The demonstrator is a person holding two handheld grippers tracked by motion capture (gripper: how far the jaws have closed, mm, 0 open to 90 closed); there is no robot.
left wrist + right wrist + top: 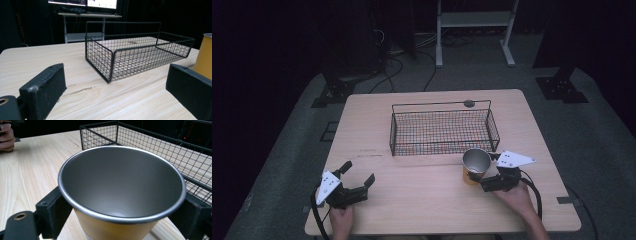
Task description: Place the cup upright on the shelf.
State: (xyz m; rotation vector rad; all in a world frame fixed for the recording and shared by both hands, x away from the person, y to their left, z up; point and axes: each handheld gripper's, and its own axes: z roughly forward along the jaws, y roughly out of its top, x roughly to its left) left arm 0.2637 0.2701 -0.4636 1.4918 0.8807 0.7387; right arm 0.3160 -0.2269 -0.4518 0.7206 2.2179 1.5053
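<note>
R gripper (485, 176) jaws clamped on the orange metal cup w/ steel lining (120, 195), hold just below rim. Cup sits just in front of black wire mesh basket (442, 131), near its right corner. Prob light, rigid, smooth walls = slip risk. Cup and basket both empty. L gripper (358, 176) spread wide, idle, well left of basket.

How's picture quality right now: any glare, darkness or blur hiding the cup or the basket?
High view: table lit, surroundings nearly black, cup and basket clear. Left gripper view: basket sharp, near fingers slightly soft. Right gripper view: cup's inside evenly matte, faint sheen on the rim, no glare.
</note>
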